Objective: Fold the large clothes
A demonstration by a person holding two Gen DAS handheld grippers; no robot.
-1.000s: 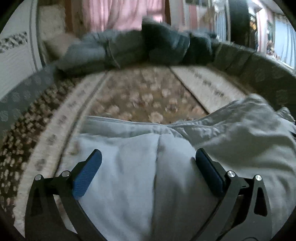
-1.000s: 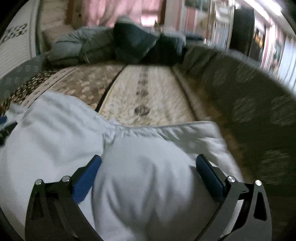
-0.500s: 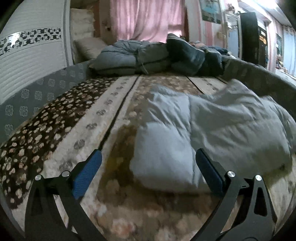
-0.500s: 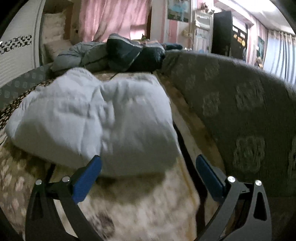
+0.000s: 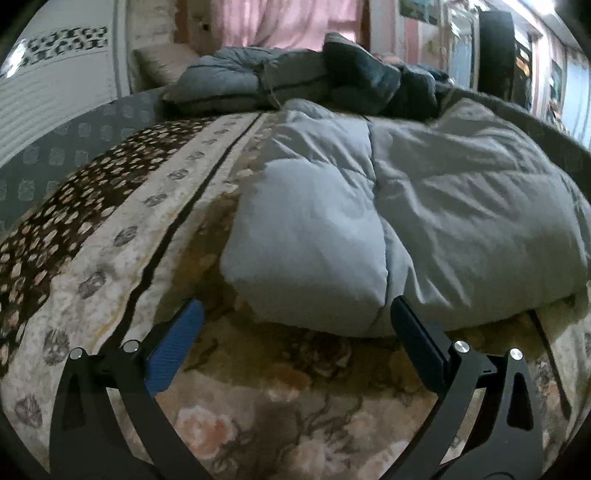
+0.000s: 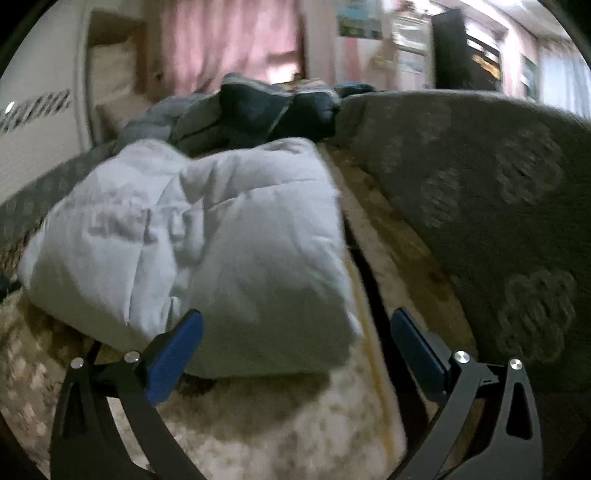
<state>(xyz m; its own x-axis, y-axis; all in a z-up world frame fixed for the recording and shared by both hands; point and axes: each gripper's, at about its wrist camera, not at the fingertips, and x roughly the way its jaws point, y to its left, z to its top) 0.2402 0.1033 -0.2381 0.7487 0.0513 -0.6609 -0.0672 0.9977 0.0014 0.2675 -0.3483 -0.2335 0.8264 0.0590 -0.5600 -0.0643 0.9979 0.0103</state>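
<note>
hovering low over the floral bedspread [image 5: 258, 398], the left gripper [image 5: 295, 332] has its two fingers spread wide with nothing between them; its blue-padded left finger [image 5: 173, 347] sits above bare bedspread, and the dark right finger [image 5: 417, 343] sits just short of the near edge of the pale grey padded jacket [image 5: 406, 229]. the right gripper [image 6: 295, 339] is likewise spread wide and holds nothing, its blue pad [image 6: 173, 350] overlapping the jacket's near edge [image 6: 221, 266] in the view, though whether it touches the cloth cannot be told. the jacket lies folded into a thick bundle on the bedspread, a fold seam running down its middle in the left wrist view, with its right side close to the grey patterned sofa back [image 6: 498, 206]. beyond it, a pile of grey and dark blue clothes [image 5: 314, 85] is heaped at the far end of the surface, with a beige pillow [image 5: 162, 62] at its left. farthest back hangs a pink curtain [image 5: 288, 22]; a dark tall cabinet [image 5: 498, 48] stands at the right.
</note>
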